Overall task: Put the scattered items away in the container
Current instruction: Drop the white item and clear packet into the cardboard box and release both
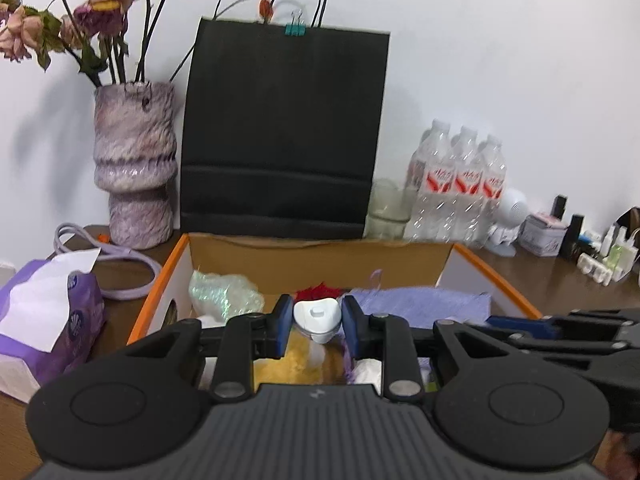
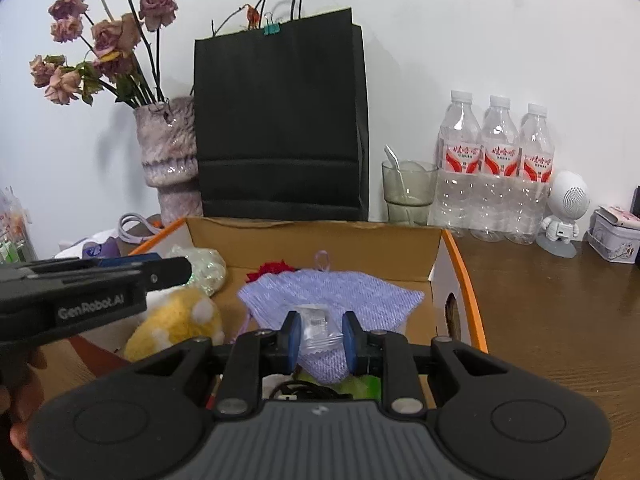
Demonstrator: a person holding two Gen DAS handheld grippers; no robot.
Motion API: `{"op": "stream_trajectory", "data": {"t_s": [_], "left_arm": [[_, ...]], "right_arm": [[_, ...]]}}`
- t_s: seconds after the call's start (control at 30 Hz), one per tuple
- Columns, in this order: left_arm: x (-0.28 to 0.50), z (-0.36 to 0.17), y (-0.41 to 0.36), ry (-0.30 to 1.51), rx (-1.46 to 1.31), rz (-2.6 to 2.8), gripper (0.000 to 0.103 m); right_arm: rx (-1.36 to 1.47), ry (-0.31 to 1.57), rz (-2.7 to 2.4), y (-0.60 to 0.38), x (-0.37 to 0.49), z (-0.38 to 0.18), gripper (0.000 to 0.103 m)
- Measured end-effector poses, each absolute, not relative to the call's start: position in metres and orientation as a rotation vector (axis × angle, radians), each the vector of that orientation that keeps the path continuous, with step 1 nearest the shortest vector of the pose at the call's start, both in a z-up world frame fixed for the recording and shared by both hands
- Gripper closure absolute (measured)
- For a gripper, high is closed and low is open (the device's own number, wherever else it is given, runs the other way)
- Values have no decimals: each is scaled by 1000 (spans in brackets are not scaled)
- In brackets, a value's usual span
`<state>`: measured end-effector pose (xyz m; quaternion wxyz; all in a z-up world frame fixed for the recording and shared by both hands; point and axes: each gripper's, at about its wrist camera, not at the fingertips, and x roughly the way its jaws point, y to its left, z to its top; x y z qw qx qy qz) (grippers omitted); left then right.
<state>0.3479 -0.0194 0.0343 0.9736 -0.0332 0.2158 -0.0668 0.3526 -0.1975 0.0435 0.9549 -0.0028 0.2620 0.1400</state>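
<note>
White heart-shaped case clamped in left claw, pointed end toward the camera, clear sachet gripped upright in right claw, both held over cardboard box at counter's back edge.

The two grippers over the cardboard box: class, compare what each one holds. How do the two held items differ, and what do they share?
The left gripper clamps a white heart-shaped case, solid and opaque. The right gripper clamps a clear plastic packet, flat, thin and see-through. The case is rounded with a raised button; the packet has a crimped lower edge. Both are small, pinched between blue pads, and held above the open cardboard box.
</note>
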Motion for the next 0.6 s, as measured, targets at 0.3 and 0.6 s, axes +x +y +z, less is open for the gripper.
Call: {"op": "stream_trajectory", "data": {"t_s": [0.3,0.6], "left_arm": [[350,29,-13,456,-74,-103,30],[342,41,-11,426,-45,-61,0]], "right_arm": [[10,571,270,-205,358,43,70],[19,558,272,-212,353,55,0]]}}
